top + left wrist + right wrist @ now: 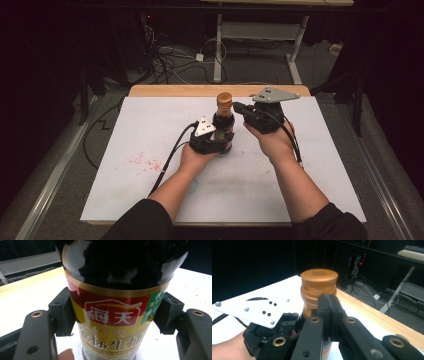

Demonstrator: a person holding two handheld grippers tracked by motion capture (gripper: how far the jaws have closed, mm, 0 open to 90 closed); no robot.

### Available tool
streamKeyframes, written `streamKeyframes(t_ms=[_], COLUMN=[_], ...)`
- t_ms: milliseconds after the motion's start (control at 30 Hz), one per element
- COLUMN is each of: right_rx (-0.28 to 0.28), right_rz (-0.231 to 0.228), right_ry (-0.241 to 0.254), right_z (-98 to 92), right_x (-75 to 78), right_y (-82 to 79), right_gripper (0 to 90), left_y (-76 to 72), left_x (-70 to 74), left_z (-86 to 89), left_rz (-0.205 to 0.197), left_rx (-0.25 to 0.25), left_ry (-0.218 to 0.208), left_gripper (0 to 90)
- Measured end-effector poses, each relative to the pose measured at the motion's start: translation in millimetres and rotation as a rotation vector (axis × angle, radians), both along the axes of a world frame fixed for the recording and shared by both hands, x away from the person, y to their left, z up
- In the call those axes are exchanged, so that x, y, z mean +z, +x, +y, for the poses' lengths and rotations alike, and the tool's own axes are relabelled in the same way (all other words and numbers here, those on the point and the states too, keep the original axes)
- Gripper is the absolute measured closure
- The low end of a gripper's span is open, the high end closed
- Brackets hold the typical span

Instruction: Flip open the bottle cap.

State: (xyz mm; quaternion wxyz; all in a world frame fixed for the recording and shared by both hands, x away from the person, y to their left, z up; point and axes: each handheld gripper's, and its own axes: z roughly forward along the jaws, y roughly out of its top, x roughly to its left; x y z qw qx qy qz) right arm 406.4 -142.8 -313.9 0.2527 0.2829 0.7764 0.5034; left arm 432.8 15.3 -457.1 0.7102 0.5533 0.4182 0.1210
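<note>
A dark soy sauce bottle [224, 126] with a red and gold label [112, 320] stands upright in the middle of the white board [150, 115]. My left gripper [219, 144] is shut on its lower body, one pad [62, 312] on each side of the label. Its brown screw cap [319, 281] tops the neck. My right gripper [239, 107] comes in from the right at neck height, just below the cap. Its two jaws are pressed together [329, 312] with nothing between them, right in front of the neck.
Red speckled stains [142, 161] mark the board to the left. The table's wooden far edge [175, 90] runs behind the bottle. Beyond it are floor cables [170, 60] and a desk's white legs [218, 50]. Open board lies left, right and in front.
</note>
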Motion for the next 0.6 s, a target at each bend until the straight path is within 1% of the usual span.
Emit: streamKeyframes(t_ms=[33, 200, 433, 500, 600], right_rx=[0.001, 0.002, 0.004, 0.004, 0.004], right_rz=[-0.001, 0.004, 0.001, 0.000, -0.001], right_ry=[-0.002, -0.004, 0.002, -0.004, 0.010], right_z=[0.6, 3.1, 4.7, 5.3, 5.3], right_x=[0.1, -0.5, 0.6, 1.2, 1.4], right_y=[0.2, 0.8, 0.9, 1.2, 1.3], right_gripper=[90.0, 90.0, 90.0, 90.0, 90.0], left_y=[-0.1, -0.4, -0.2, 0.0, -0.1], left_x=[0.0, -0.2, -0.2, -0.2, -0.4], left_z=[-0.4, -0.6, -0.5, -0.4, -0.3], left_rz=[0.000, -0.002, 0.000, 0.000, -0.001], left_rx=[0.002, 0.004, 0.005, 0.004, 0.004], left_ry=[-0.006, -0.005, -0.008, -0.008, -0.006], left_gripper=[28.9, 28.9, 28.9, 28.9, 28.9])
